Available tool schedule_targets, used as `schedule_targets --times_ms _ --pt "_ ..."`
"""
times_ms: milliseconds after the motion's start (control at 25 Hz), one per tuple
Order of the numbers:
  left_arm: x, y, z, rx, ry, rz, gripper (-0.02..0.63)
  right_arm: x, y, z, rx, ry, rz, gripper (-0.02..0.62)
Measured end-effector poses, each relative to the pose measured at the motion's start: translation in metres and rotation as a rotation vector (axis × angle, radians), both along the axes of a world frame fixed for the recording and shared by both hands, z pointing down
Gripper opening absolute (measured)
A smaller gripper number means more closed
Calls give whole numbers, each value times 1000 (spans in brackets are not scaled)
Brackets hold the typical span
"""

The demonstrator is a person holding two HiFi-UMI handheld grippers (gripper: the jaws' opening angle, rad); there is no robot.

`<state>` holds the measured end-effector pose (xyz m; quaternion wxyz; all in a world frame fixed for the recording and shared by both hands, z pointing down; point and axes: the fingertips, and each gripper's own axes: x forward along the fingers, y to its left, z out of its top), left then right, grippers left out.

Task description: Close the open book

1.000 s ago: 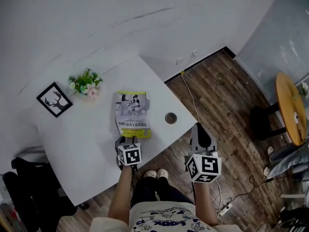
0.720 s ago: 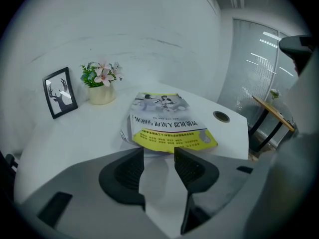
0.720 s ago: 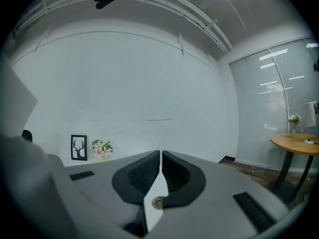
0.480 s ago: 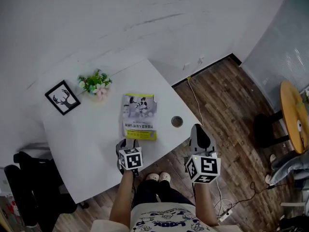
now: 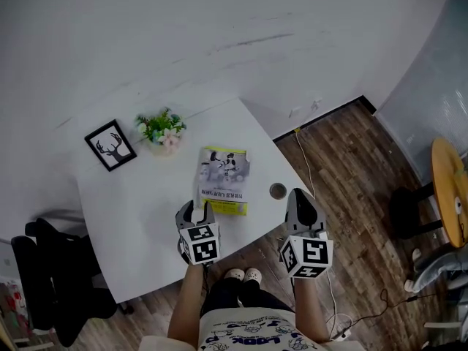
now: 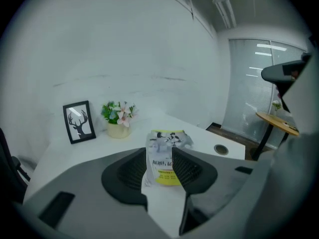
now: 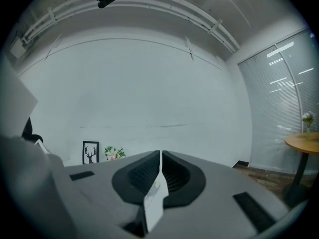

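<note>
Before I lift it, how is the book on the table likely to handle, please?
The book looks thin and soft-covered, so probably light and floppy. Lying flat on the smooth table, it may slide when pushed.

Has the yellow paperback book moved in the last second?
No. The yellow paperback book stays just left of the round table hole; only the view shifted.

Book: pale grey cover with black-and-white figures, yellow band along the near edge
Table: white
Picture frame: black, around a black stag head on white
Potted flowers: green leaves, pink blooms
Floor: brown wood planks
</note>
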<state>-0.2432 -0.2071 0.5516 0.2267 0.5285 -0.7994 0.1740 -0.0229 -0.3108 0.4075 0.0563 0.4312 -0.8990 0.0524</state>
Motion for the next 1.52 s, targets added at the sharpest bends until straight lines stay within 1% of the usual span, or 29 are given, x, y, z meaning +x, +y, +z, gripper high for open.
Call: schedule_targets --times_ms 120,280,360,440,520,720,1040,1360,1520 --pt "-2 -3 -35 81 -38 0 152 -5 3 -6 14 -8 -14 35" --pt "1 -6 -82 164 -132 29 99 -6 4 -16 36 -18 -19 34" --pt "3 -6 -104 209 -176 35 61 -6 4 -21 47 -25 -19 34" --pt "4 -6 -125 254 -207 41 46 -7 4 -26 56 -35 -19 34" --pt "5 -6 -144 303 -214 42 38 -7 5 -31 69 -42 -19 34" --pt "9 -6 -184 409 -196 37 29 -6 7 -50 106 -61 -25 34" --pt "24 -5 -222 476 -216 60 23 -4 5 -69 147 -80 -30 34" --pt "30 -1 -235 495 -228 62 23 -6 6 -82 166 -102 -42 34" --pt "32 2 -238 495 -237 60 23 -6 8 -84 167 -96 -51 34"
